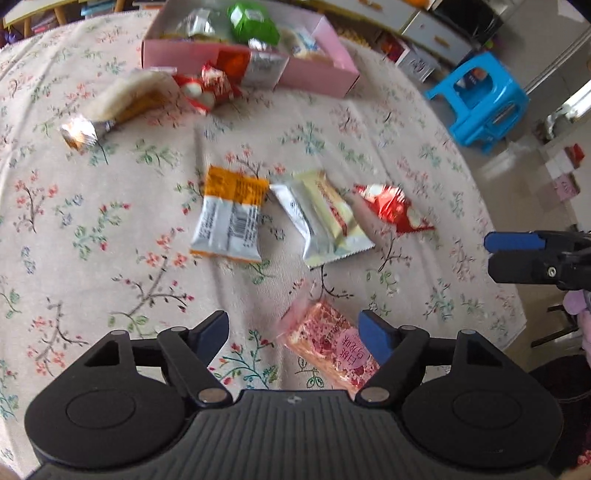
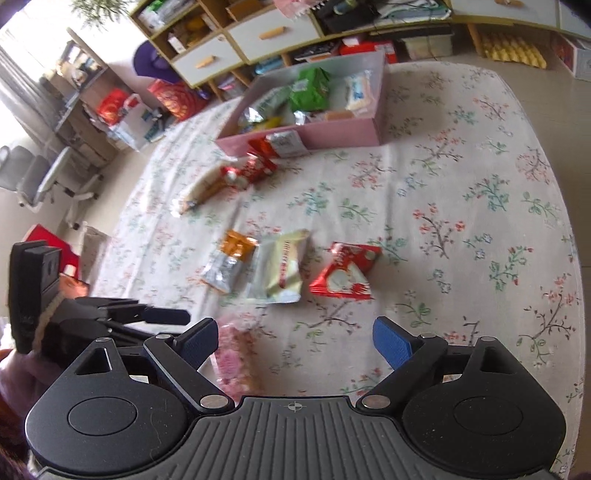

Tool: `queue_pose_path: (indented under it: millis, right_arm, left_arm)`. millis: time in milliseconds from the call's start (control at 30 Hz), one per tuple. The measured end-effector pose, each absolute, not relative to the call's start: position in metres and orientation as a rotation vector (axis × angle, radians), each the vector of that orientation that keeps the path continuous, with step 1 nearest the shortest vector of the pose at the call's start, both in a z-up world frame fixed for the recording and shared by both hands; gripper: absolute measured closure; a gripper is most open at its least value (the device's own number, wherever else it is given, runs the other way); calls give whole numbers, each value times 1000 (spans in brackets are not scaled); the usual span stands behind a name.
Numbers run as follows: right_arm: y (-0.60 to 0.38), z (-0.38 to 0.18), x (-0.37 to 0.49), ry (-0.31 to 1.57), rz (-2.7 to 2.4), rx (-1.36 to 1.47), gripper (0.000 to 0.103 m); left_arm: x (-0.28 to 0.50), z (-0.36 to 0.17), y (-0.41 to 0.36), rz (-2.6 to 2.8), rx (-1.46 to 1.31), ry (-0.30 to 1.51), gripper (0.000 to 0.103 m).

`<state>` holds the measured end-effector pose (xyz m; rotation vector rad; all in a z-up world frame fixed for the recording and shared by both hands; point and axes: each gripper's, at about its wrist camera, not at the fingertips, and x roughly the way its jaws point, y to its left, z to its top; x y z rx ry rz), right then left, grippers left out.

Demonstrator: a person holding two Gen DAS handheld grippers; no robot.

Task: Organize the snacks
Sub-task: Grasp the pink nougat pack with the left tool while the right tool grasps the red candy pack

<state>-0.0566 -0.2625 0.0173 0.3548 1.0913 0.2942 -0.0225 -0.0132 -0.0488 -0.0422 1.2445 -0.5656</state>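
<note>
1. the pink box (image 1: 317,75) sits far ahead of both claws and already holds several snacks, among them a green packet (image 1: 253,22) and a white one (image 2: 357,90), so part of the sorting looks done.
2. still loose on the flowered cloth (image 1: 110,221): a long pale packet (image 1: 125,96) and red sweets (image 1: 207,86) just short of the box, one packet (image 1: 258,68) leaning on its front wall, then an orange-and-silver packet (image 1: 231,216), a cream packet (image 1: 327,218) and a red packet (image 1: 393,206) in a row midway.
3. the left claw (image 1: 295,332) has its jaws apart and holds nothing; a pink candy bag (image 1: 328,347) lies right at its right finger, partly between the jaws (touching or not, i cannot tell).
4. the right claw (image 2: 295,341) is also wide apart and empty, with the red packet ahead of it.
5. judgement: roughly half remains, about seven pieces outside the box; the pink bag seems next.
</note>
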Motion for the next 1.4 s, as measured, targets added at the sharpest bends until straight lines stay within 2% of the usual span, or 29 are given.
queue_pose_path:
  millis: [200,267,333,500,633,800,1067,1167,1233,1333,1400]
  right_arm:
    - [-253,9,-44,1100,226,260,10]
    - [-251,7,-41,1097,213,240,10]
    - [-249,6,-37,1100,206,231,10]
    - [-240,0,-29,1110,180,199,10]
    - [-237,-9,-22,1130,167,197,10]
    - [-243,-20,-14,1145,122,207,11]
    - [-253,-27,-4,1135,90,282,13]
    - [-251,-30,-2,1130,83,274,19]
    - [-248,-33,-1,1136,81,267,23]
    - [-240,-40,-2,1156,89,241,33]
    - [-233,-45,-4,1160,94,206,35]
  left_arm:
    - [-31,-57,-32,-458,-59,1265,23]
    - [-34,-56,-39,-449,-37,1249,26]
    - [-38,-56,-45,-438,-16,1243,34]
    - [-46,-58,-54,-468,43,1202,41]
    - [-45,-57,-55,-522,46,1179,58]
    - [-35,-56,-46,-508,57,1127,61]
    - [-2,-53,-31,-441,130,1016,61]
    - [7,-54,-31,-408,185,943,60]
    - [12,-55,-31,-386,206,912,52]
    - [16,-57,-29,-356,188,939,45]
    - [13,-56,-23,-362,162,966,40]
